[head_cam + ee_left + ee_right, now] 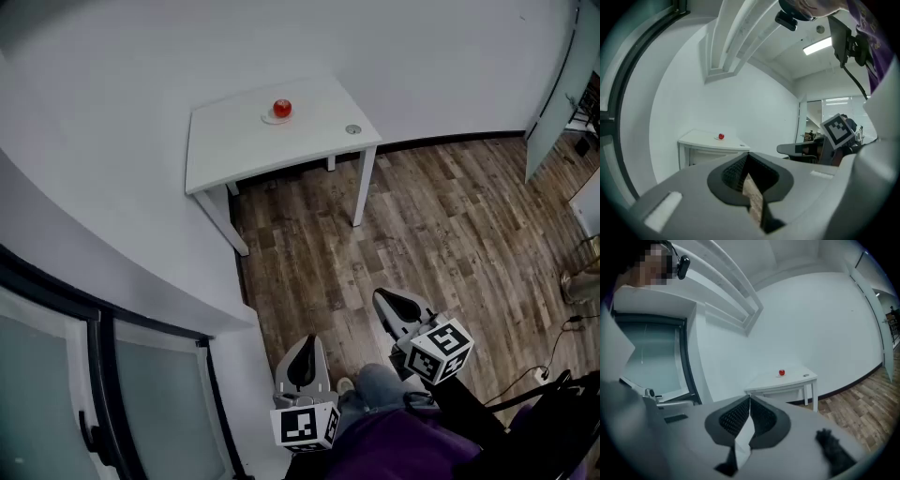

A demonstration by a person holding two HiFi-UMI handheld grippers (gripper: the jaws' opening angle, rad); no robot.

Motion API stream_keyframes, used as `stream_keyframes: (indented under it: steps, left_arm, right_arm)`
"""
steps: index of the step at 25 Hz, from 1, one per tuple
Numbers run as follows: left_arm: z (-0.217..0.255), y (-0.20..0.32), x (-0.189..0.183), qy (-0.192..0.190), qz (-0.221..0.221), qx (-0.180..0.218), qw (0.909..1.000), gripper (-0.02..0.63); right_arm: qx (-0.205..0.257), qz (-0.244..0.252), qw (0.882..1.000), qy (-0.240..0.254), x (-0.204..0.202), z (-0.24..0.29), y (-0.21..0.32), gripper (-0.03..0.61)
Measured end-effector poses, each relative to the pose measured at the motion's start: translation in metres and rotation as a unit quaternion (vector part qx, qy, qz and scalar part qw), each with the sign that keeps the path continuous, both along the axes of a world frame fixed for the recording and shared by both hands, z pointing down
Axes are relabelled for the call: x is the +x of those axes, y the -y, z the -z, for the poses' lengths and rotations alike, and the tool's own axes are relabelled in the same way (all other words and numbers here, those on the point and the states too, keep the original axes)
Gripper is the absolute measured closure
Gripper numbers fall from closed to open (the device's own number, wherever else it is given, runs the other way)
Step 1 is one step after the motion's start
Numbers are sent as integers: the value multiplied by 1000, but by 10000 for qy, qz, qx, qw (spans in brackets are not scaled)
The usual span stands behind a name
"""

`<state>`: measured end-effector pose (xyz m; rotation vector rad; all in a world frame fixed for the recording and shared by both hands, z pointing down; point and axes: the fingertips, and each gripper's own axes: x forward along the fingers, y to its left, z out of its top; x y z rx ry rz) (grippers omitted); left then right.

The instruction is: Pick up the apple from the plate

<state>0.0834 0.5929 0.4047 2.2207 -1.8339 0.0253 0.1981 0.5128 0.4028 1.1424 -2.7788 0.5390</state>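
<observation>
Twice checked and found closed, nothing between the jaws: left gripper (302, 361) and right gripper (398, 305), carried low by the body (likely idle until within reach). Located apple (282, 108) on plate (270, 119) on white table (234, 141), well apart from both.

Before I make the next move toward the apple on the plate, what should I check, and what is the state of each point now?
1. Red round apple rests on the small white plate: ok.
2. Plate lies fully on the white rectangular table: ok.
3. Left gripper is empty: ok, fingers together with nothing between them.
4. Right gripper is open for a grasp: not ok, fingers together and empty.
5. Grippers are near the apple: not ok, the table stands far off across the brown wooden floor.
</observation>
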Motion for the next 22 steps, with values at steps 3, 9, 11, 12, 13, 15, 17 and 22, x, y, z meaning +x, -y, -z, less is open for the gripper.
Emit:
stream_keyframes:
  steps: [3, 9, 11, 12, 13, 15, 17, 22]
  left_arm:
    - [-3, 6, -6, -44, 16, -26, 10000, 607]
    - [1, 36, -20, -3, 152, 117, 9998, 607]
    - [2, 50, -27, 2, 253, 148, 9996, 607]
    - [2, 58, -31, 0, 302, 154, 9994, 607]
    - [2, 66, -34, -4, 336, 151, 9993, 607]
    - [0, 84, -40, 6, 376, 125, 9992, 607]
    - [-2, 105, -46, 10, 447, 96, 9990, 607]
    - [1, 170, -56, -14, 579, 86, 9983, 607]
  right_arm:
    - [-33, 12, 10000, -22, -4, -4, 5, 566]
    - [9, 65, 10000, -36, -16, -6, 39, 566]
    - [24, 117, 9999, -4, -24, -7, 54, 566]
    - [29, 129, 9999, 26, -28, -6, 64, 566]
    - [30, 135, 9999, 61, -32, -6, 74, 566]
    - [23, 158, 9998, 118, -39, -7, 96, 566]
    - [18, 208, 9997, 123, -44, -8, 117, 566]
    - [-21, 288, 9996, 56, -49, -9, 181, 566]
